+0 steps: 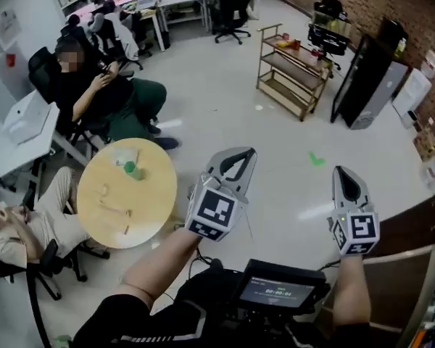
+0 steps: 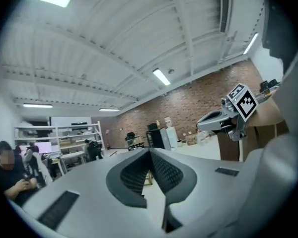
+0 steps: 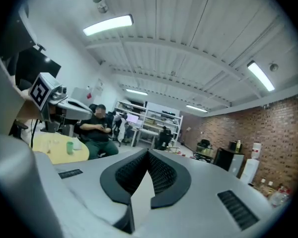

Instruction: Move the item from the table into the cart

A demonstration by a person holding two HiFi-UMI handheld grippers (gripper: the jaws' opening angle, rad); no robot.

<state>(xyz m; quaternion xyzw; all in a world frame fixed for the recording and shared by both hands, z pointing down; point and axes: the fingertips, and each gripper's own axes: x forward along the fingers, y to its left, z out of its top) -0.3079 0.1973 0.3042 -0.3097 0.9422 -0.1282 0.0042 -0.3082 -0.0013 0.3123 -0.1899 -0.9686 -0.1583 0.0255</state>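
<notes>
So, progress check: basically nothing is done yet as far as we can see. Over on the left, the round table has the green cup standing on it, plus a few small tan bits we can't make out. We're guessing the cup is the item, but can't say for sure.

Next comes our left gripper. It's clenched with the jaw tips meeting and nothing between them, held over bare floor just beside the table edge but well apart from the cup. The forearm reaches up from the bottom of the head view, jaws pointing out into the room.

Further back is the wooden cart, with some stuff already on its top shelf.

Our right gripper is clenched and empty too, held level with the left, pointing the same way. The pick, carry and drop are all left to do.
</notes>
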